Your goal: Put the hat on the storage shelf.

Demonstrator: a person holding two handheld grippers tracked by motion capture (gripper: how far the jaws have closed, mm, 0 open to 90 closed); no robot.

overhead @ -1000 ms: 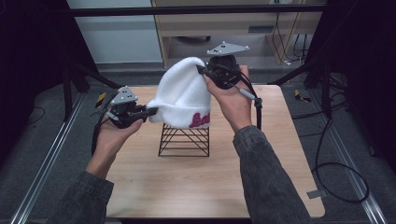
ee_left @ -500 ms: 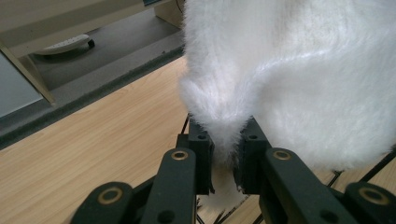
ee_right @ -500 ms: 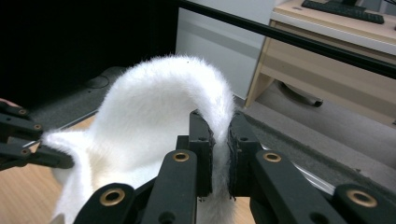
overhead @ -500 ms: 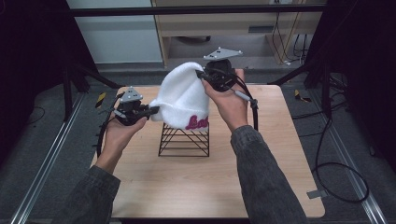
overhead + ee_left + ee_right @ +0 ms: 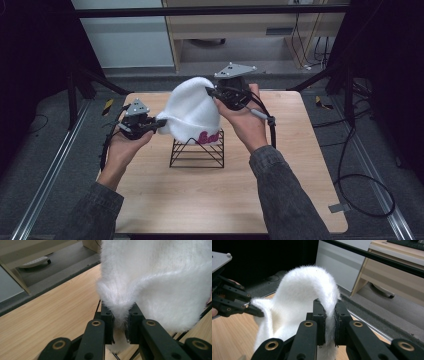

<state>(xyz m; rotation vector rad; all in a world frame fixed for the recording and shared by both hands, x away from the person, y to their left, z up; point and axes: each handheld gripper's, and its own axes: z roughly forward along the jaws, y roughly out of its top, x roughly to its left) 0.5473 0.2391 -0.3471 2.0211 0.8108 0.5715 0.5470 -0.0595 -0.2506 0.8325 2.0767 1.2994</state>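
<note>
— Where is the hat (image 5: 192, 112) seen?

— It is held up over the black wire rack (image 5: 197, 151), which stands near the middle of the wooden counter (image 5: 300, 165). The hat is white and fluffy, with pink lettering at its lower edge, and that edge appears to rest at the top of the rack.

— How is the left tool (image 5: 159, 123) set?

— It is clamped on a corner of the hat's brim at the left; in the left tool view the fabric is seen pinched between the two black jaws.

— And the right tool (image 5: 210, 92)?

— It is closed on the upper right side of the hat, a fold of the fuzzy fabric being squeezed between its jaws.
</note>
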